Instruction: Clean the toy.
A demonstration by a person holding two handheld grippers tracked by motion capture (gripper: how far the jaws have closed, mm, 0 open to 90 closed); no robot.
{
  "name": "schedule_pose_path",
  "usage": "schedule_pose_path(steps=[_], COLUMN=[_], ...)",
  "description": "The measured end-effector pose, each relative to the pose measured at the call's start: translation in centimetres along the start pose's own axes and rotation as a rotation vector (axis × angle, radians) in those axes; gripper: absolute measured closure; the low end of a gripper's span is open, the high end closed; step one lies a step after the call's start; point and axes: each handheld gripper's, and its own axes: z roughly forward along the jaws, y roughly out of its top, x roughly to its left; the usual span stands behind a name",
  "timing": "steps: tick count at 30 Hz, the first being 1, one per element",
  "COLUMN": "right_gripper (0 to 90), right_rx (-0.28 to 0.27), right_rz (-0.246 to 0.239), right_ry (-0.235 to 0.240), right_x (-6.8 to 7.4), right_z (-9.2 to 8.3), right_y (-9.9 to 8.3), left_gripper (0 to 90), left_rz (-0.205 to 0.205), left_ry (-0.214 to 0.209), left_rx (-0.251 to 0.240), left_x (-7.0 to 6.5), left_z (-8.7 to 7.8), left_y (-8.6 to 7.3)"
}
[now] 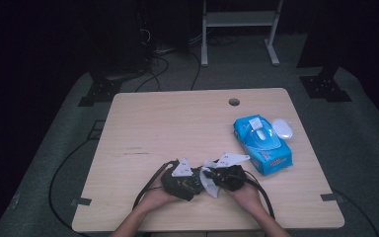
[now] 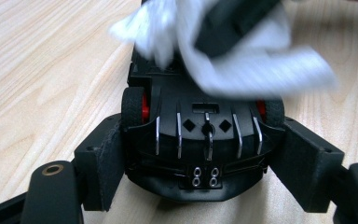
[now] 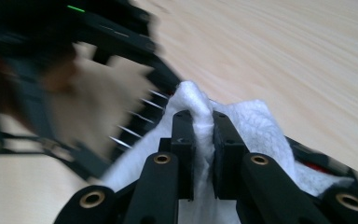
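Wipe (image 3: 261,130) sits pinched in right claw (image 3: 204,128), at 12 o'clock over toy car (image 2: 200,140) clamped by left claw (image 2: 200,163).

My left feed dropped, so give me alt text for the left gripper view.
The left gripper clamps a black toy car with red wheel hubs between its jaws, rear end toward the camera. A white wipe, blurred, rubs over the car's top above the wooden table.

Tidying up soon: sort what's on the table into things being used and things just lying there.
In use:
- black toy car with red wheel hubs, clamped in the left tool
- white wet wipe, pinched in the right tool

Lying about:
- blue wet-wipe packet
- white oval lid beside it
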Motion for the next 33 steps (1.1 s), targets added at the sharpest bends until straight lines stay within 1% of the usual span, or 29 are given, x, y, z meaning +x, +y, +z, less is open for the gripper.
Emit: schedule_pose_path(steps=[1, 2, 3, 4, 5, 6, 7, 8, 9, 10, 12, 13, 14, 15, 17, 20, 21, 22, 23, 24, 25, 27, 29, 30, 31, 33], right_gripper=[80.8, 80.8, 80.8, 80.8, 80.7, 80.5, 80.4, 80.3, 80.4, 80.4, 80.5, 80.0, 80.4, 80.4, 80.4, 80.7, 80.7, 80.7, 80.6, 80.6, 80.5, 79.9, 75.6, 71.0, 67.6, 64.2], right_rx=[0.000, -0.005, -0.009, -0.010, -0.019, -0.026, -0.027, -0.024, -0.016, -0.012, -0.010, -0.008, -0.012, -0.005, -0.005, -0.006, -0.012, -0.017, -0.014, -0.006, 0.002, 0.006, 0.004, 0.001, -0.002, -0.009], right_rz=[0.027, 0.047, 0.042, 0.029, 0.018, 0.007, -0.004, -0.032, -0.068, -0.084, -0.065, -0.051, -0.019, -0.006, 0.003, -0.007, -0.001, 0.000, -0.018, -0.053, -0.073, -0.061, -0.044, -0.047, -0.060, -0.094], right_ry=[-0.011, -0.004, -0.007, 0.005, 0.022, 0.062, 0.091, 0.093, 0.079, 0.073, 0.059, 0.039, 0.050, 0.035, 0.035, 0.048, 0.080, 0.109, 0.110, 0.093, 0.088, 0.092, 0.114, 0.114, 0.104, 0.076], right_x=[-0.5, -0.7, -0.5, -0.1, 0.5, 1.0, 1.7, 2.3, 2.6, 2.7, 2.0, 1.4, 0.9, 0.6, 0.3, 1.1, 1.4, 1.8, 2.4, 2.8, 2.9, 2.5, 2.0, 1.9, 2.0, 2.0], right_z=[-0.2, -0.4, -0.4, -0.3, -0.2, 0.0, 0.3, 0.5, 0.7, 0.7, 0.5, 0.3, 0.1, 0.0, -0.2, 0.0, 0.3, 0.6, 0.8, 1.1, 1.2, 1.1, 0.9, 0.9, 0.7, 0.4], right_y=[-0.3, -0.5, -0.6, -0.5, -0.4, -0.2, 0.0, 0.2, 0.3, 0.4, 0.3, 0.2, 0.0, -0.1, -0.3, -0.1, 0.1, 0.3, 0.4, 0.6, 0.7, 0.7, 0.6, 0.6, 0.6, 0.6], left_gripper=[24.1, 24.1, 24.1, 24.1, 24.1, 24.1, 24.1, 24.1, 24.1, 24.2, 24.1, 24.1, 24.1, 24.1, 24.1, 24.0, 24.0, 24.0, 24.0, 24.0, 24.1, 24.1, 24.1, 24.0, 24.0, 24.0], left_rz=[0.001, -0.003, 0.000, -0.001, -0.004, -0.010, -0.004, 0.000, -0.004, -0.008, -0.006, -0.007, -0.002, 0.007, 0.008, 0.000, -0.008, -0.005, 0.010, 0.014, 0.009, -0.001, -0.003, -0.001, 0.003, 0.003], left_ry=[0.002, 0.003, 0.003, 0.003, 0.002, -0.003, -0.005, -0.003, -0.005, -0.008, -0.006, -0.005, -0.005, -0.006, -0.010, -0.014, -0.012, -0.006, 0.000, 0.004, 0.001, 0.000, 0.002, 0.002, 0.002, 0.005], left_rx=[-0.001, -0.005, -0.003, -0.005, -0.010, -0.011, -0.006, 0.001, -0.001, -0.007, -0.020, -0.023, -0.020, -0.014, -0.017, -0.019, -0.025, -0.023, -0.006, 0.003, 0.005, -0.007, -0.012, -0.011, -0.009, -0.014], left_x=[0.0, -0.1, -0.1, 0.0, 0.0, 0.1, 0.1, 0.1, 0.1, 0.2, 0.2, 0.2, 0.2, 0.3, 0.4, 0.5, 0.5, 0.5, 0.5, 0.5, 0.6, 0.6, 0.5, 0.5, 0.5, 0.5], left_z=[0.0, 0.0, 0.0, 0.1, 0.1, 0.1, 0.2, 0.2, 0.2, 0.2, 0.1, 0.1, 0.2, 0.2, 0.2, 0.3, 0.3, 0.3, 0.3, 0.3, 0.3, 0.3, 0.3, 0.3, 0.2, 0.2], left_y=[0.0, 0.0, 0.0, 0.0, 0.0, 0.0, -0.1, -0.1, -0.2, -0.2, -0.2, -0.2, -0.2, -0.3, -0.3, -0.4, -0.4, -0.4, -0.4, -0.5, -0.5, -0.5, -0.5, -0.5, -0.5, -0.5])
